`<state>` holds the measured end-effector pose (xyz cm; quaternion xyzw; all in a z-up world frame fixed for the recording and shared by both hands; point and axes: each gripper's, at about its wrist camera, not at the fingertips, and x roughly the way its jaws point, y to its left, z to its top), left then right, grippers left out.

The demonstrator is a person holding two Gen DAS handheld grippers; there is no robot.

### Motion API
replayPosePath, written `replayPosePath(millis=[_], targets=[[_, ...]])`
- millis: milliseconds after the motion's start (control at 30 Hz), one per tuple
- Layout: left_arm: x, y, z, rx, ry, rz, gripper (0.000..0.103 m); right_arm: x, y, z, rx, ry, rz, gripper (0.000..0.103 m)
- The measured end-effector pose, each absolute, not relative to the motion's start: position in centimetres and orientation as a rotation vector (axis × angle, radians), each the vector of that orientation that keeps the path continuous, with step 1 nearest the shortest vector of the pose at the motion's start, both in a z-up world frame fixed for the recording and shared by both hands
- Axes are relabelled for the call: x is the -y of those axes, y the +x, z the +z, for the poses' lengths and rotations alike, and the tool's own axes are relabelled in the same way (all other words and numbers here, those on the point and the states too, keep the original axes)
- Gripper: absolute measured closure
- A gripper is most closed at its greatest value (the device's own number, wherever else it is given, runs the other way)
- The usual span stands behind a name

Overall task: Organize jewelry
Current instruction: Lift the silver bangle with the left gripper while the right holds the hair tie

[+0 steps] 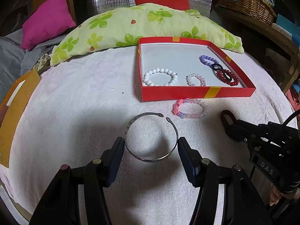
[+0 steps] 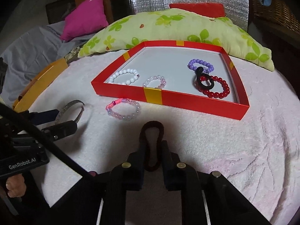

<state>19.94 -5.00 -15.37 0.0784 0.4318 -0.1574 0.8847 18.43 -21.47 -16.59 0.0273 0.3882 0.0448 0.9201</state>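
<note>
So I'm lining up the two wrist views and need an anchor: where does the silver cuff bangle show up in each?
Left wrist: the silver cuff bangle lies low in the centre, between the left gripper fingers.
Right wrist: the bangle sits at the left edge, middle height, in the same gripper.
Shared landmark: the red box; its gold-taped front wall lies beyond the bangle.

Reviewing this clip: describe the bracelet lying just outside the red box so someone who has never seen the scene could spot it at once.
Find the shallow red box on the pale pink towel. Right in front of its near wall, by the yellow tape strip, lies the pink-and-clear beaded bracelet. It is the only beaded piece outside the box, unlike the plain silver bangle nearby, and one stretch of it is bright pink.
</note>
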Motion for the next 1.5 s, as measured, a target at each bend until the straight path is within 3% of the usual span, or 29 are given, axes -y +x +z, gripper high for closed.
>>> replayPosePath(millis=[67,900,1000,1067,1133,1300,1333,1467,1500], targets=[[5.0,20.0,-15.4,-0.9,0.164,-0.327,0.043,21.6,18.3,-16.4,-0.791,0.051,0.089,0.095],[5.0,20.1,-15.5,-0.9,0.165,-0.317,0.043,23.7,18.2,-15.3,-0.81,0.228,0.138,0.095],[4.9,20.1,-15.6,-0.9,0.163,-0.316,0.043,23.4,18.5,-15.8,-0.852,0.241,0.141,0.079],[4.9,20.1,-15.5,-0.9,0.161,-0.317,0.043,23.1,18.4,-15.9,-0.852,0.236,0.139,0.041],[4.9,20.1,-15.5,-0.901,0.158,-0.318,0.043,22.8,18.0,-15.7,-0.821,0.218,0.145,0.035],[4.8,20.1,-15.5,-0.901,0.154,-0.32,0.043,21.8,18.4,-16.7,-0.85,0.159,0.169,0.036],[4.8,20.1,-15.5,-0.901,0.154,-0.32,0.043,21.4,18.3,-16.8,-0.844,0.128,0.16,0.041],[4.8,20.1,-15.5,-0.902,0.153,-0.32,0.043,20.6,18.1,-17.0,-0.822,0.019,0.138,0.081],[4.7,20.1,-15.5,-0.903,0.153,-0.319,0.043,20.7,18.1,-16.9,-0.817,0.024,0.137,0.086]])
